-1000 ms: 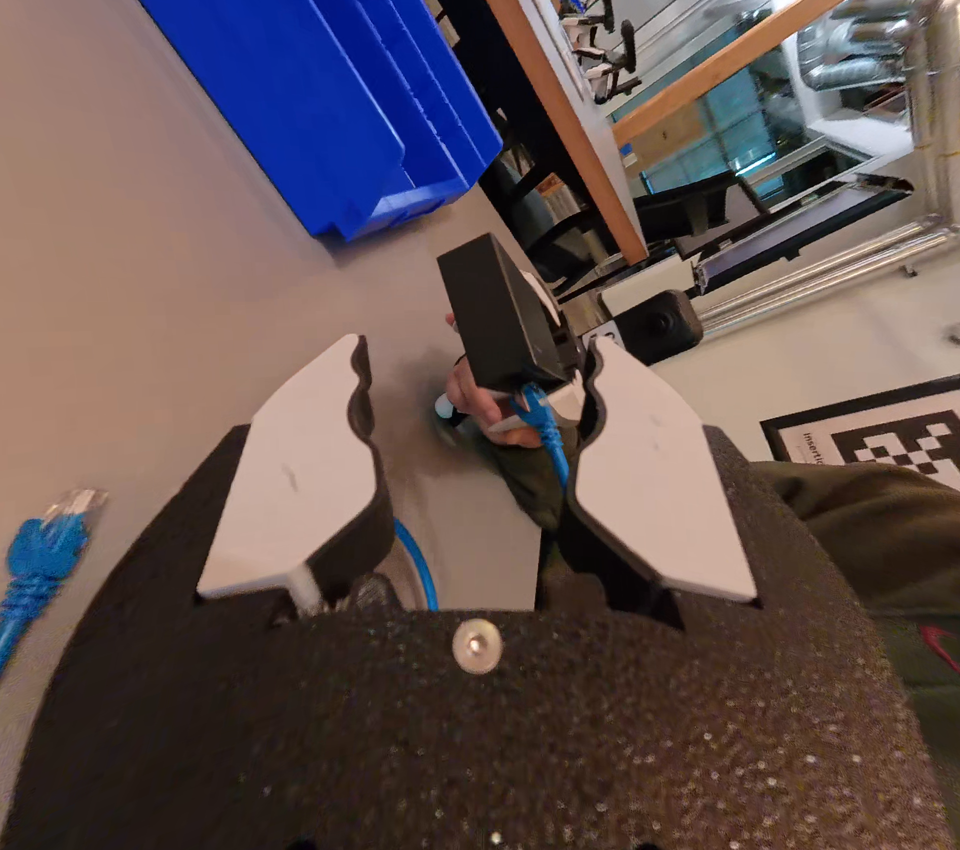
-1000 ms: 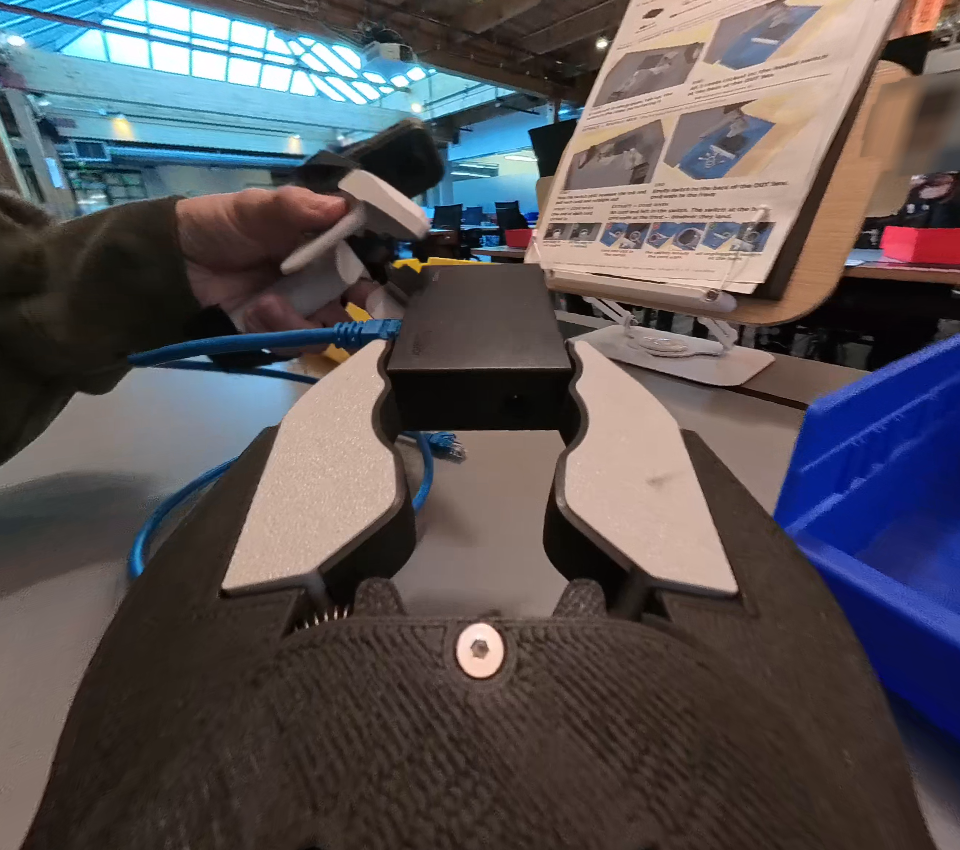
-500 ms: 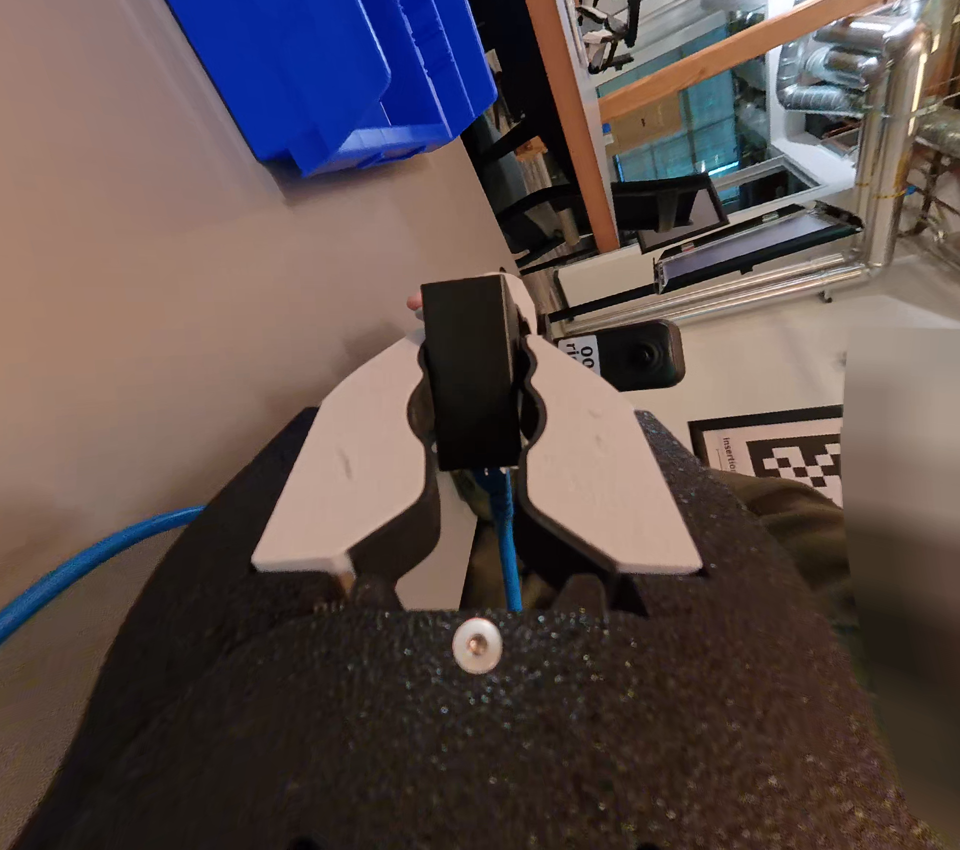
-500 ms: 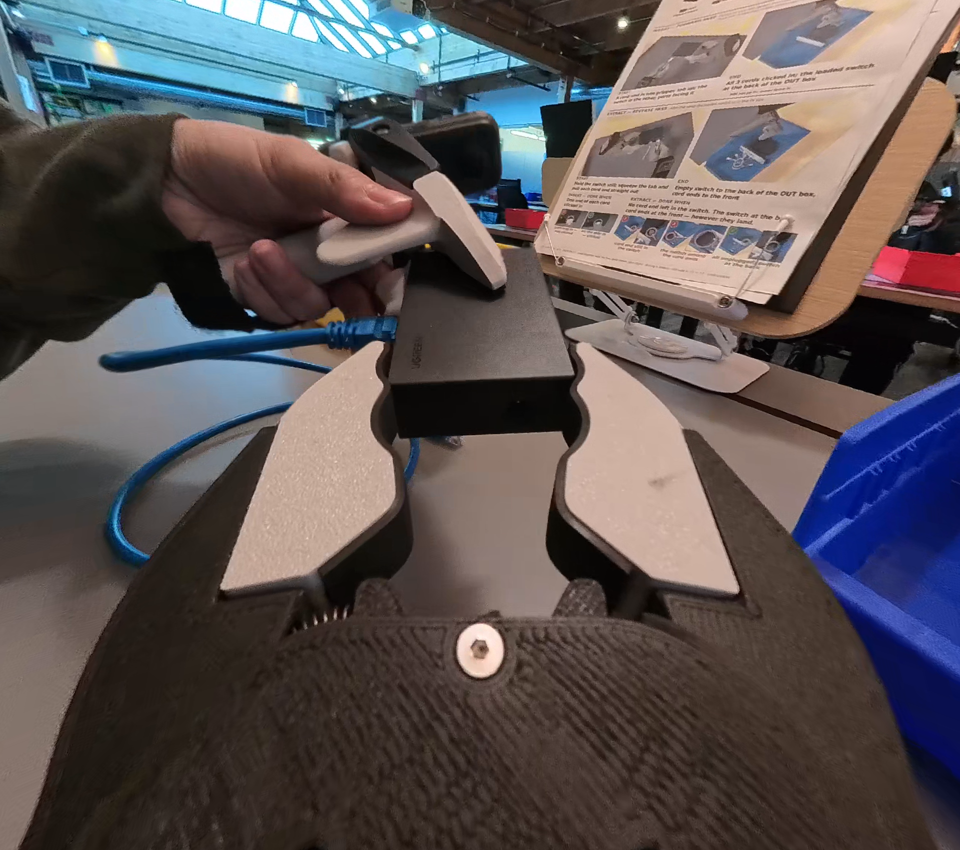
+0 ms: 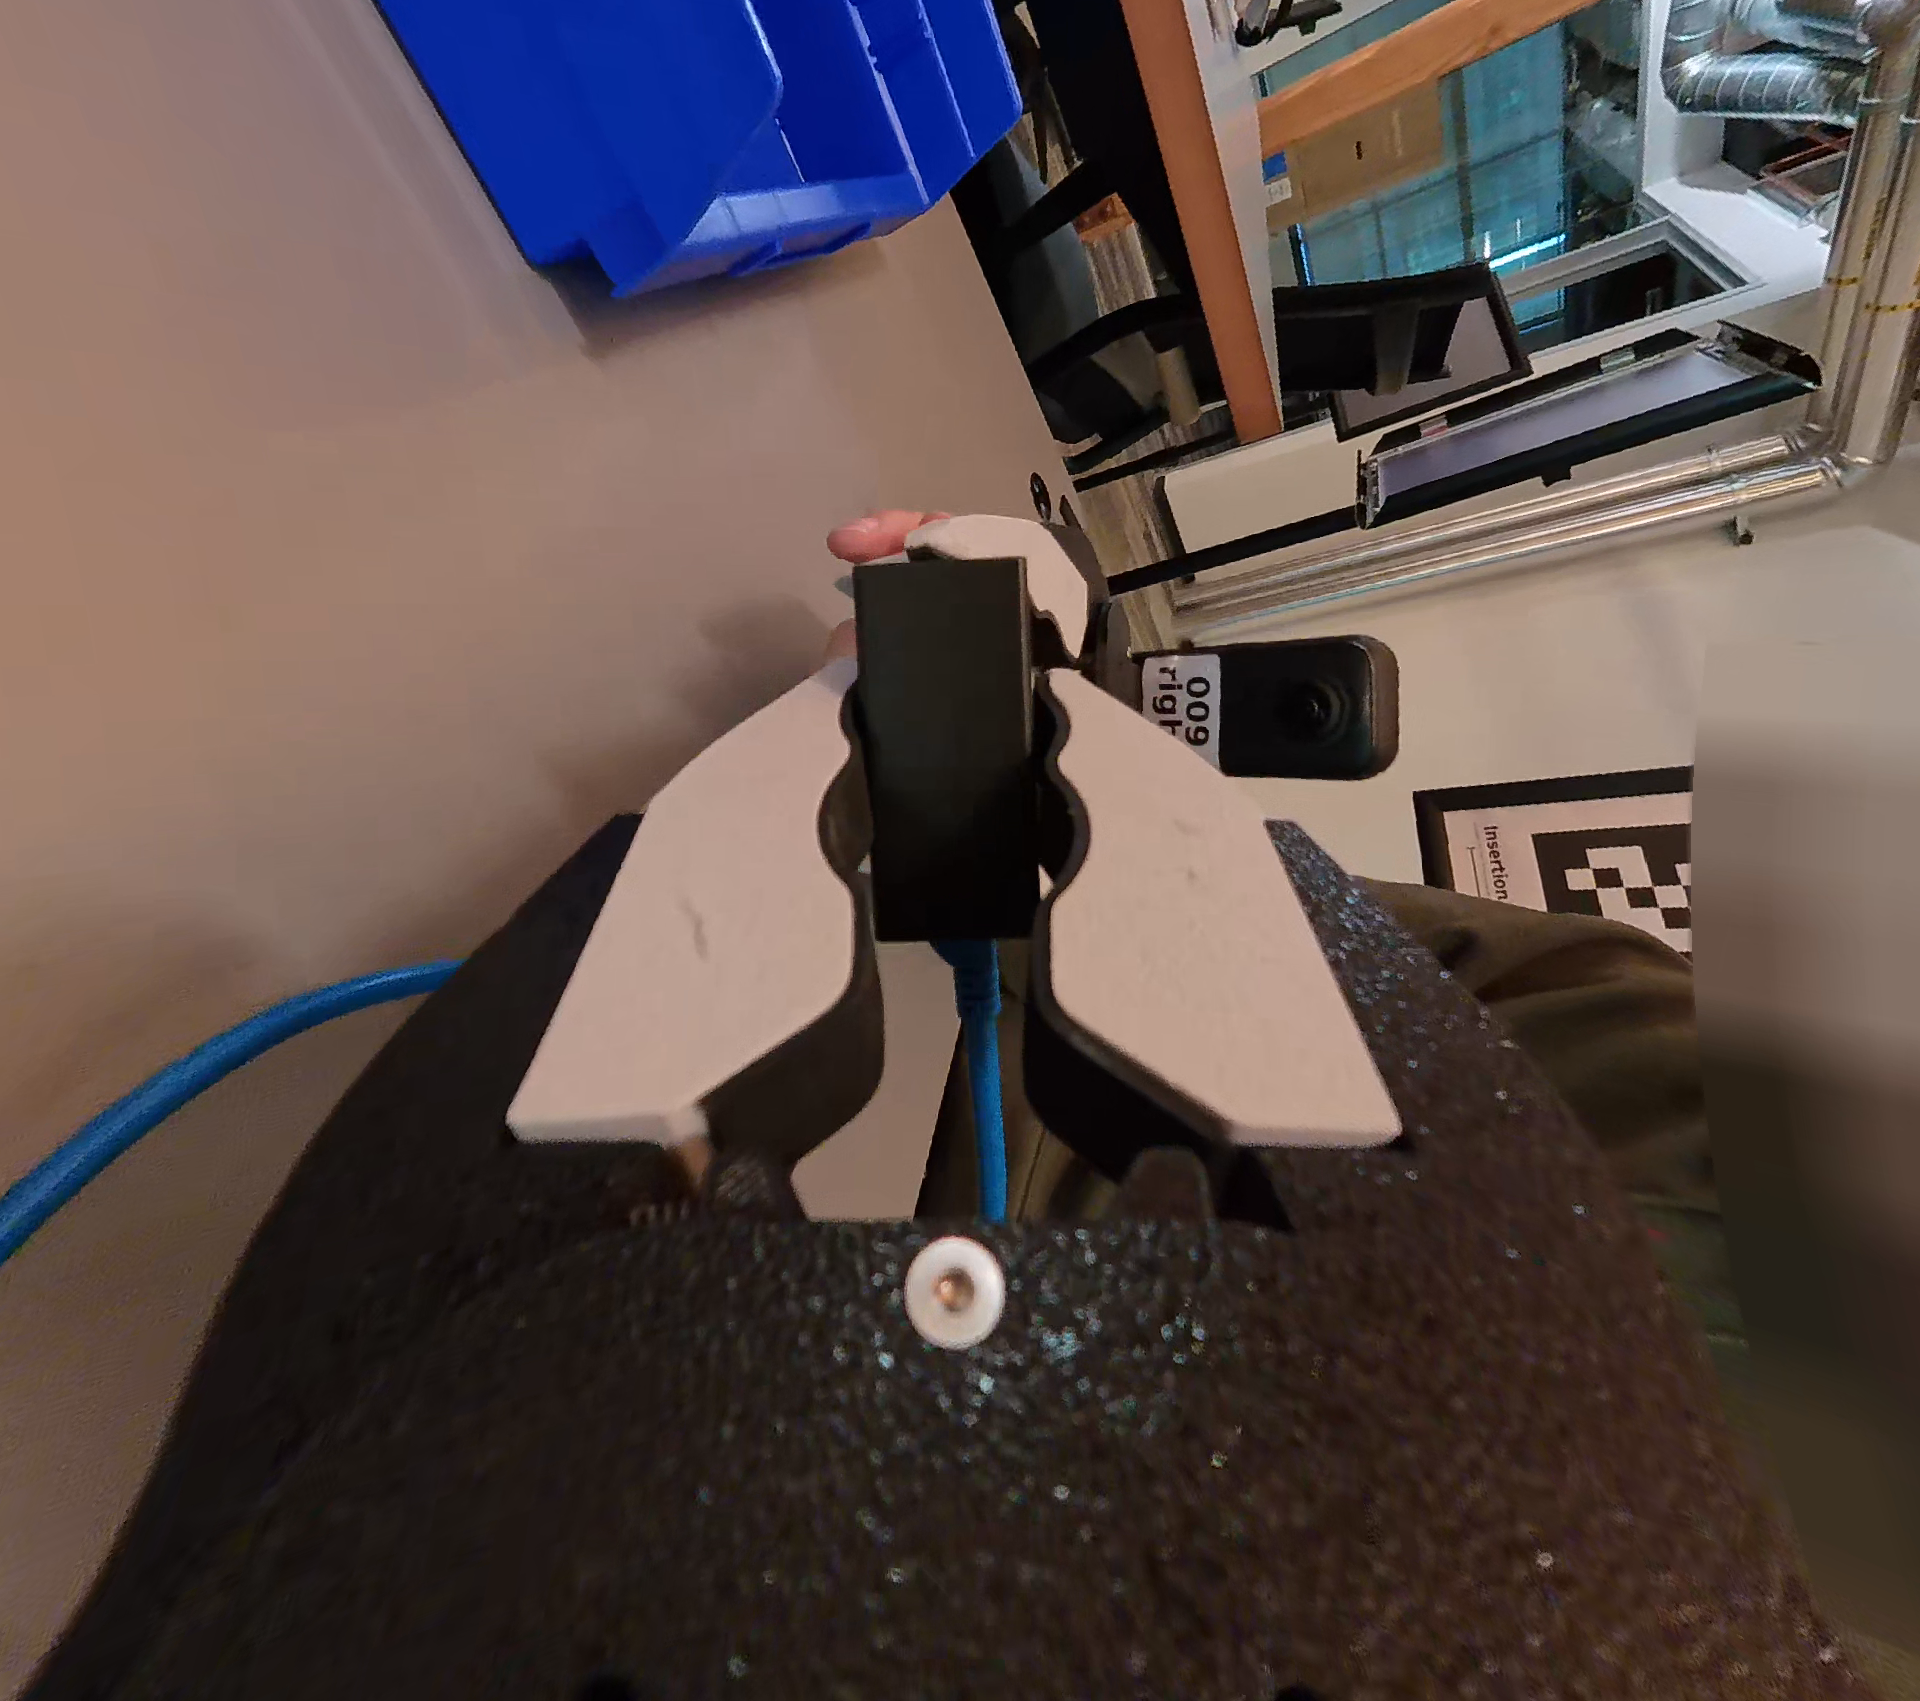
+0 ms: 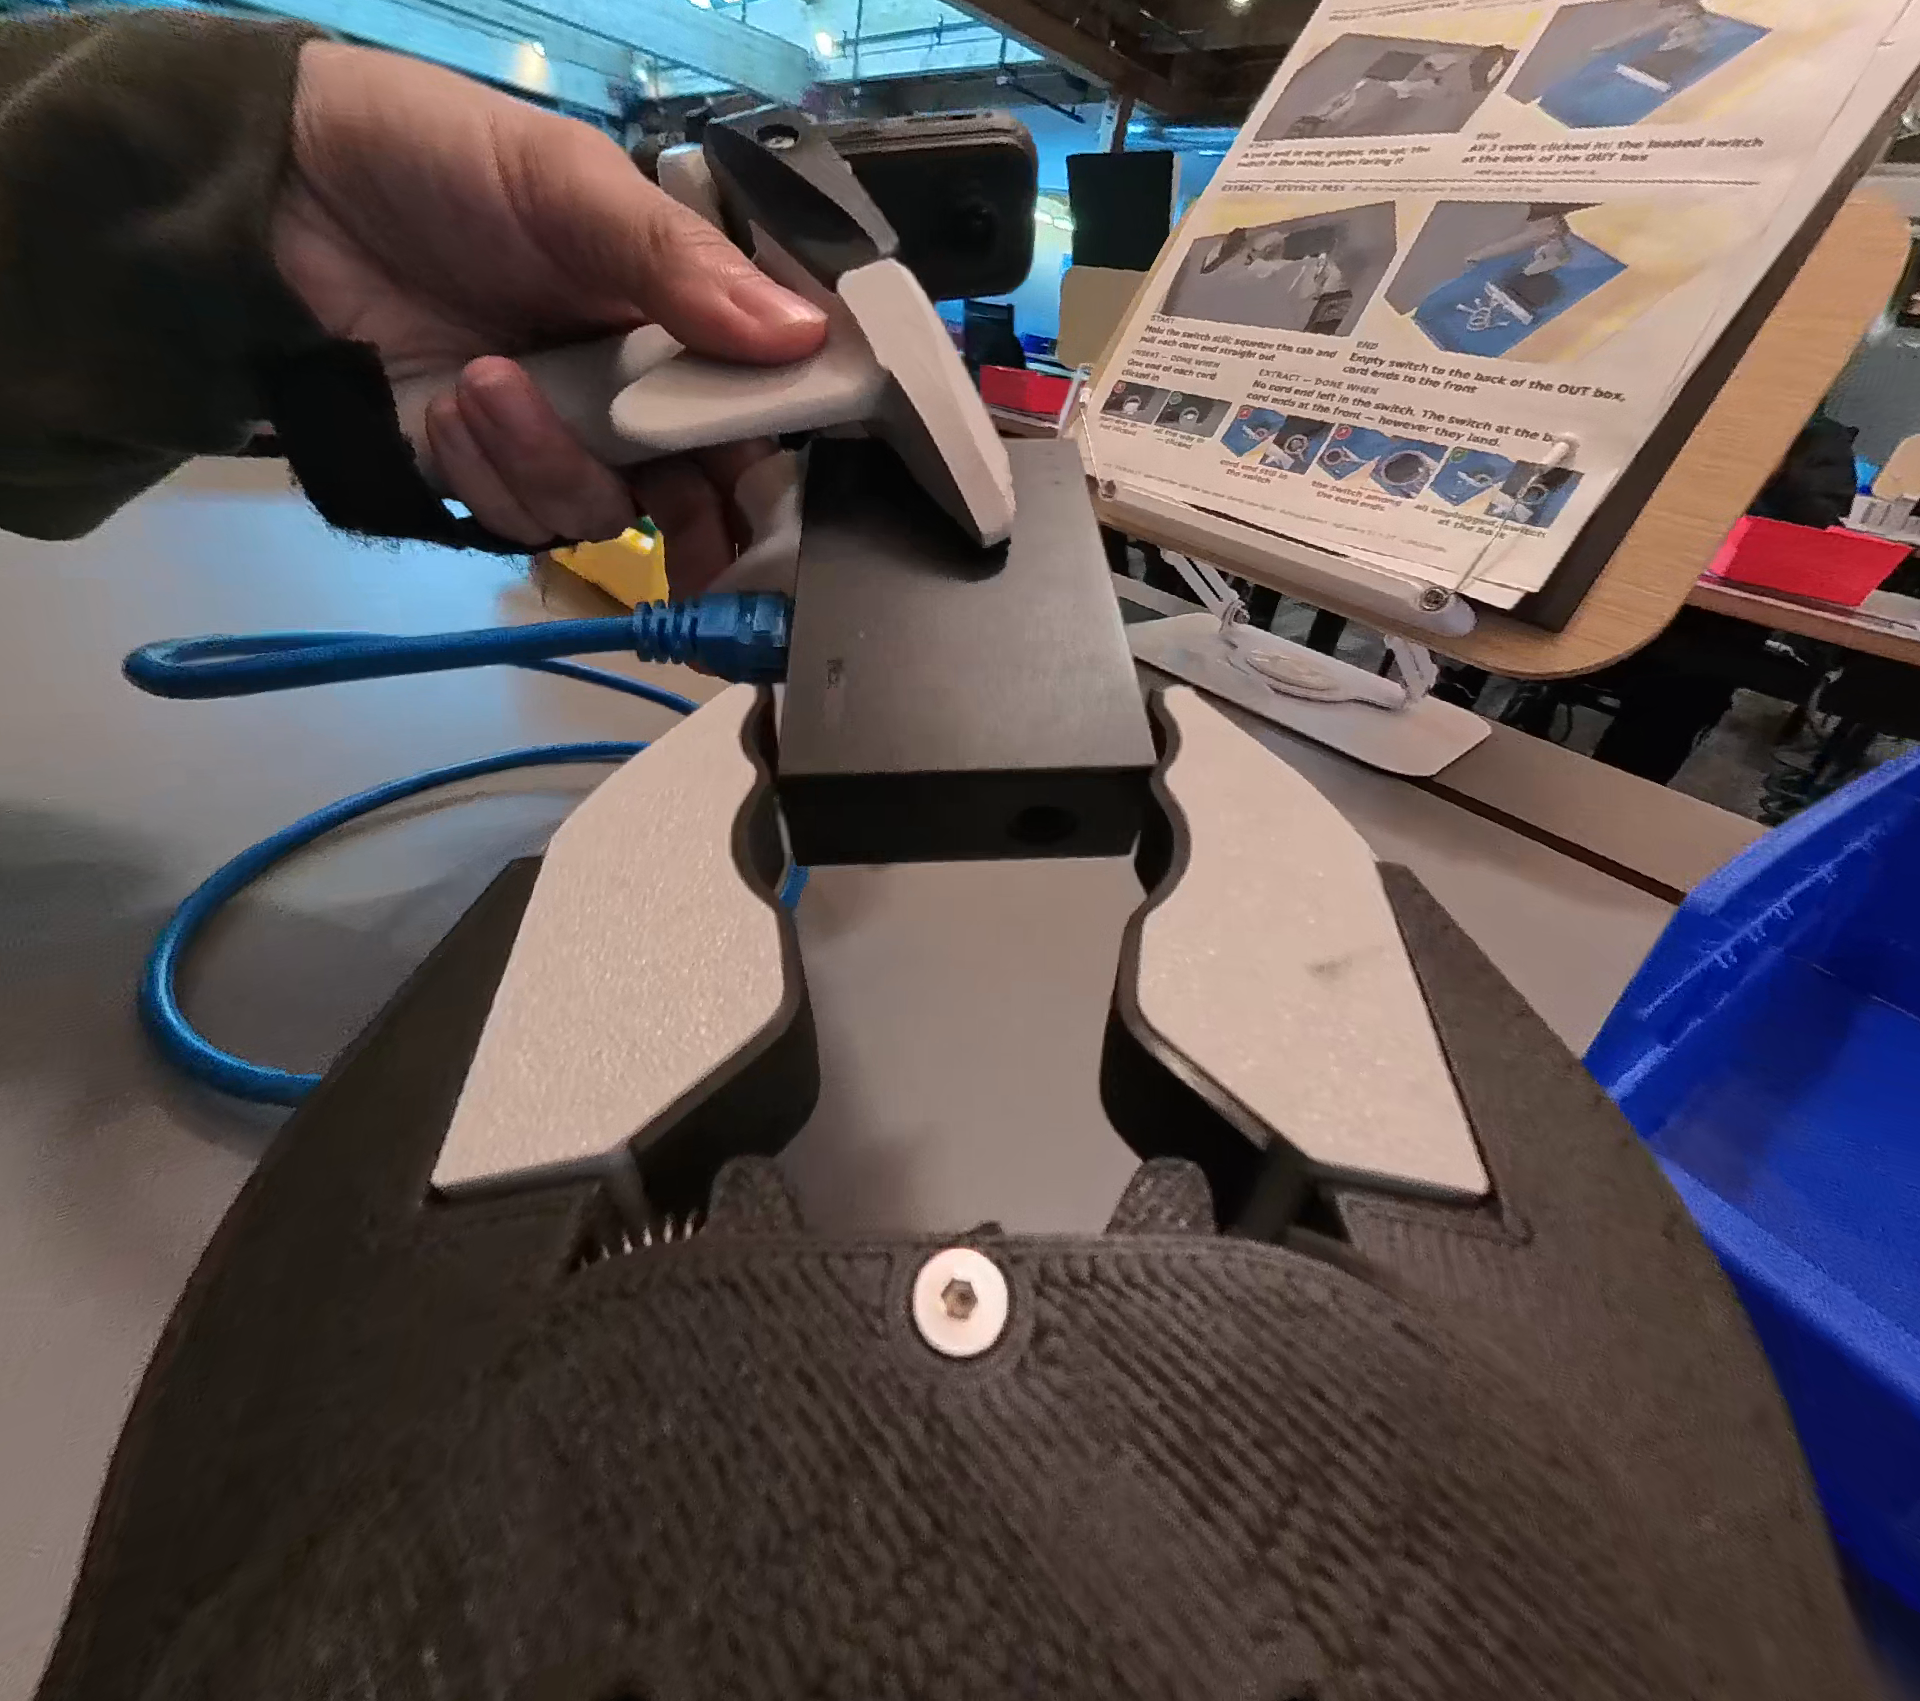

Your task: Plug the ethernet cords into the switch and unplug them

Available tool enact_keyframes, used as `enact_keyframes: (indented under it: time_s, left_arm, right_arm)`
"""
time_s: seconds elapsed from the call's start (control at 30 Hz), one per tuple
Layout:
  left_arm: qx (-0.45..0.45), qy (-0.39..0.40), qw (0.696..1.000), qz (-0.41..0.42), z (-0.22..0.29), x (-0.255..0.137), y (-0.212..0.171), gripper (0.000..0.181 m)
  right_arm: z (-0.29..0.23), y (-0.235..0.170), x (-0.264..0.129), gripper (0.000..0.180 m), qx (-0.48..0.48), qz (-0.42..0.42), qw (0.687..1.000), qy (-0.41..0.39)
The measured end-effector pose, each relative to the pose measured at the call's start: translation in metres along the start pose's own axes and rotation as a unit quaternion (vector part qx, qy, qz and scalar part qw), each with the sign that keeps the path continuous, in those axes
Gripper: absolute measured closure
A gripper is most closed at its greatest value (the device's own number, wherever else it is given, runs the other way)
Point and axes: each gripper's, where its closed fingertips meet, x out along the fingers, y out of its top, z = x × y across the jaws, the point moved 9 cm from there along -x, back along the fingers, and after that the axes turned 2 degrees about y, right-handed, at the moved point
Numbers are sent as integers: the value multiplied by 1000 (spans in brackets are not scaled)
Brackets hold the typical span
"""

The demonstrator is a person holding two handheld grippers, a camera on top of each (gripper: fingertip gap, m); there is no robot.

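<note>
The black switch (image 6: pixel 956 664) is held off the grey table between both grippers. My right gripper (image 6: pixel 961 716) is shut on its near end, one finger on each side. My left gripper (image 5: pixel 945 695) is shut on the switch (image 5: pixel 951 758) across its thin faces. In the right wrist view its upper finger (image 6: pixel 925 404) rests on the switch's top, and the lower finger is hidden. A blue ethernet cord (image 6: pixel 727 628) is plugged into the switch's left side and loops over the table. In the left wrist view the cord (image 5: pixel 982 1059) runs back between my fingers.
A blue bin (image 6: pixel 1787 1028) stands close on the right and also shows in the left wrist view (image 5: pixel 644 20). An instruction sheet on a wooden stand (image 6: pixel 1507 197) is behind the switch. A small yellow object (image 6: pixel 613 565) lies under the person's hand (image 6: pixel 499 249).
My left gripper was open beside the switch one second ago and has since closed on it. My right gripper has kept its hold on the switch.
</note>
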Motion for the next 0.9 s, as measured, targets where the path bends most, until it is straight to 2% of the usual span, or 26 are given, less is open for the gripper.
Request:
enact_keyframes:
  time_s: [0.33,0.9]
  left_arm:
    - [19,10,1000,-20,-1,-1,2,153]
    - [25,10,999,-42,2,5,7,154]
  right_arm:
    - [0,-1,1,115,-1,-26,1000,3]
    - [3,0,-1,115,23,-11,1000,0]
